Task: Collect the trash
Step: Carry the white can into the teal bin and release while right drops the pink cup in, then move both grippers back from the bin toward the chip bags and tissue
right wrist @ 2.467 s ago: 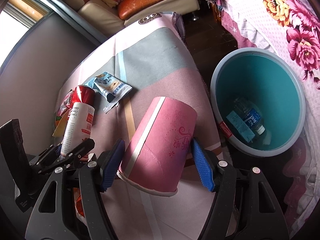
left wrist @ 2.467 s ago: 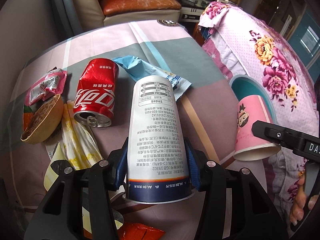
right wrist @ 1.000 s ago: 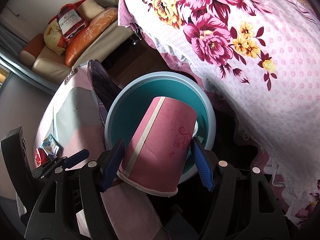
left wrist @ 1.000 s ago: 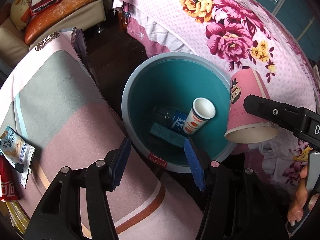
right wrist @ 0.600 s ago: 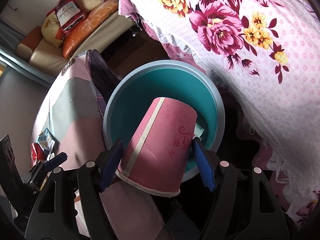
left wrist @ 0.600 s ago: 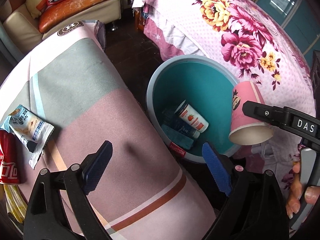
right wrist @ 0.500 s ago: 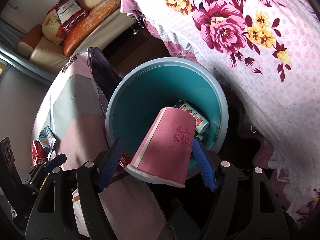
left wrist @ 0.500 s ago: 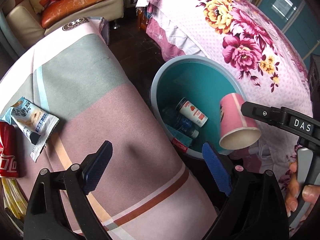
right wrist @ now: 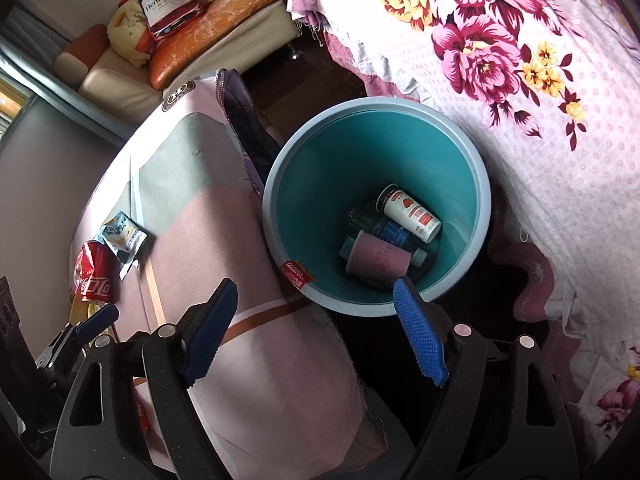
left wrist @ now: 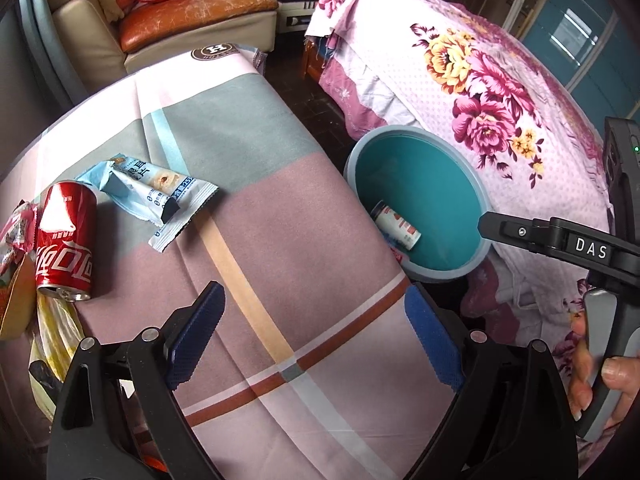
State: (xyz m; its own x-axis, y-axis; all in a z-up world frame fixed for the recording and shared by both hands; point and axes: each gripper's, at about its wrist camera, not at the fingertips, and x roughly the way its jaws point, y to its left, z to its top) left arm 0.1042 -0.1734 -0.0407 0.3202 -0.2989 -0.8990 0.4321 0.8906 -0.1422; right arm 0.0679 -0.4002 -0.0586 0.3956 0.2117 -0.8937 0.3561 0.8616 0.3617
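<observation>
Both my grippers are empty. My left gripper (left wrist: 312,336) stands wide over the cloth-covered table (left wrist: 280,216), nothing between its pads. My right gripper (right wrist: 312,328) is opening above the bin (right wrist: 276,184), also with nothing between its pads. The bin stands on the floor just beside the table's right edge. In it lie the pink cup (right wrist: 378,258), the white cup (right wrist: 412,214) and a bottle, which I see only partly.

The rest of the trash waits near the table's left edge: the red can (left wrist: 66,240), the blue wrapper (left wrist: 156,196) beside it, and a yellow wrapper (left wrist: 56,328) below the can.

I think the can could roll off if one pad pushes it before the other one closes, because it lies on its side. The flat wrapper could slip out of my pads, or I could pinch the cloth with it.

A moment ago my left gripper held the white cup and my right one the pink cup; now both cups are in the bin.
</observation>
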